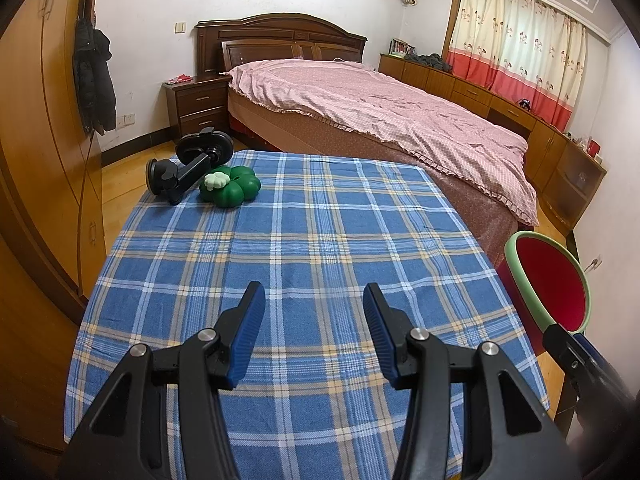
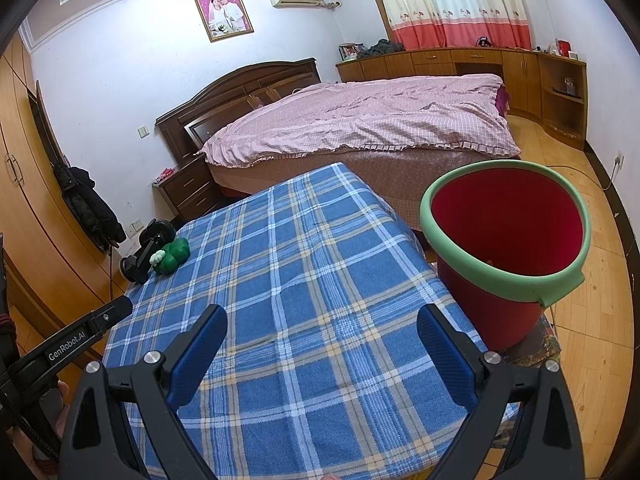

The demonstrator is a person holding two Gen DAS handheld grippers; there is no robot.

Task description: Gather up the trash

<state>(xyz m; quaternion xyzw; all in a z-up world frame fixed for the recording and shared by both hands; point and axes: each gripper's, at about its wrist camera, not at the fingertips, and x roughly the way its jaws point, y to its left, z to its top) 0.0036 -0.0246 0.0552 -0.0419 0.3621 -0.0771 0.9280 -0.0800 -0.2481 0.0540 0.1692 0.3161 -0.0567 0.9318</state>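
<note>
A table under a blue plaid cloth (image 1: 304, 240) (image 2: 304, 280) fills both views. At its far left corner lie a green clover-shaped object (image 1: 232, 189) (image 2: 173, 257) with a small white flower piece on it, and a black phone mount (image 1: 188, 164) (image 2: 146, 246) beside it. A red bucket with a green rim (image 2: 506, 236) (image 1: 550, 276) stands off the table's right edge. My left gripper (image 1: 314, 304) is open over the near cloth with nothing between its blue pads. My right gripper (image 2: 322, 326) is open too, empty, left of the bucket.
A bed with a pink cover (image 1: 380, 108) (image 2: 360, 124) lies beyond the table. Wooden wardrobes (image 1: 36, 120) line the left wall with a dark coat (image 1: 94, 80) hanging there. A nightstand (image 1: 198, 104) and low cabinets (image 2: 480, 68) under curtains stand further back.
</note>
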